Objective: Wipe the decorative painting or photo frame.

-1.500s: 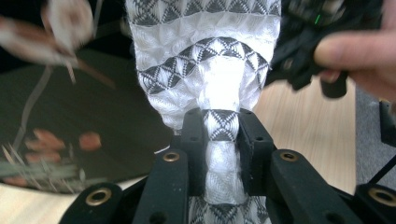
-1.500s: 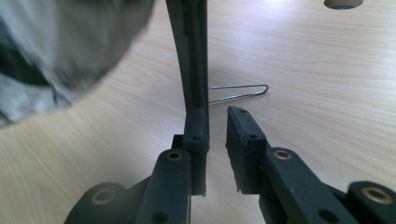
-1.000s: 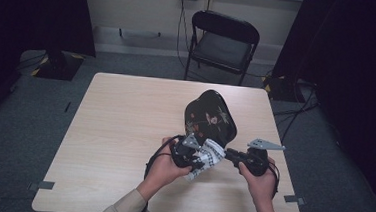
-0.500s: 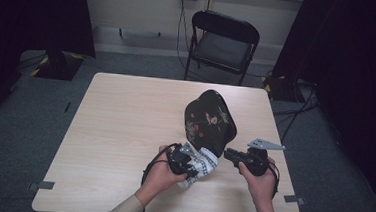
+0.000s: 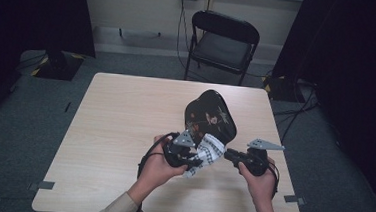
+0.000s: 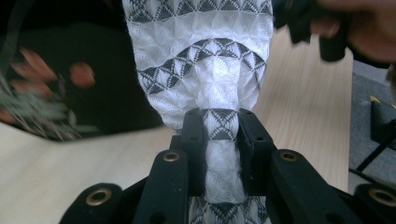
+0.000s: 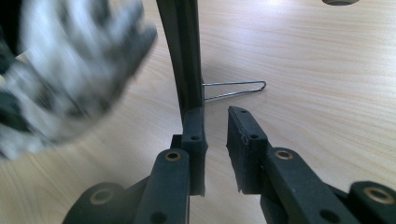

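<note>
Low over the table [image 5: 114, 131], the left gripper [image 6: 222, 140] pinches the patterned cloth [image 6: 205, 70]; the right gripper [image 7: 215, 122], narrowly parted, has released the black tray [image 5: 210, 115].

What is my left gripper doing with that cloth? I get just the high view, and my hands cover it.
Observer: The left gripper is shut on the patterned cloth, which is bunched between its jaws.
Operator: And the other one, is it gripping anything?
Observer: No. The right gripper is open; the black plate rises edge-on just beyond the jaw at the left of its view, not between the two.
Operator: Anything past the plate?
Observer: A thin wire loop sticks out sideways from the plate's edge.
</note>
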Demonstrator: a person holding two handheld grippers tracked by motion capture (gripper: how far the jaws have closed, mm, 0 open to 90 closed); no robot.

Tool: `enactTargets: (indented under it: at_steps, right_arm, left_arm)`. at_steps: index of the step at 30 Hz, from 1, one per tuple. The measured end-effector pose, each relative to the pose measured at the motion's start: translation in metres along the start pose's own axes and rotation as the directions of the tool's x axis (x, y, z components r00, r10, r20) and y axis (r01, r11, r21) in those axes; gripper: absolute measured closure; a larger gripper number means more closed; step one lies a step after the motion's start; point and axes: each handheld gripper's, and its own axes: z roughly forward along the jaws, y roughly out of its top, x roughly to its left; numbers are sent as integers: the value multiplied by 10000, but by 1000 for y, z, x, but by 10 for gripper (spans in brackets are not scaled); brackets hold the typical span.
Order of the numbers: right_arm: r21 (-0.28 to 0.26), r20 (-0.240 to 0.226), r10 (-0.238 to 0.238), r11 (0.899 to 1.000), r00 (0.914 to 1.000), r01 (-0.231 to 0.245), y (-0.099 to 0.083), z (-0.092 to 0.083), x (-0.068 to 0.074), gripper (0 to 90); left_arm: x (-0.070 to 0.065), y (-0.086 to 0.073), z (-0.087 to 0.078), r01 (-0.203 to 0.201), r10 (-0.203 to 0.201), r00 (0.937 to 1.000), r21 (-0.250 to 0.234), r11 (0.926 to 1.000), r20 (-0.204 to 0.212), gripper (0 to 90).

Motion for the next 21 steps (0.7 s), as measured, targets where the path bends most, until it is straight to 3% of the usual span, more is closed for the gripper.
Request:
enactTargets:
  at_steps: [7, 11, 14, 21]
  right_arm:
    - [-8, 25, -21, 10000, 10000, 21, 0, 0, 0, 773]
    - [3, 27, -56, 10000, 10000, 56, 0, 0, 0, 772]
    - [0, 14, -64, 10000, 10000, 64, 1, 0, 0, 773]
    - [-66, -11, -59, 10000, 10000, 58, 1, -1, 0, 773]
  left_arm:
    - [-4, 42, -20, -571, 560, 9983, -712, 9958, -180, 752]
    - [-3, 56, -18, -691, 673, 9974, -788, 9945, -252, 752]
    - [-1, 54, -9, -660, 646, 9976, -545, 9963, -258, 752]
    - [3, 31, 10, -336, 335, 9994, -68, 9994, -126, 752]
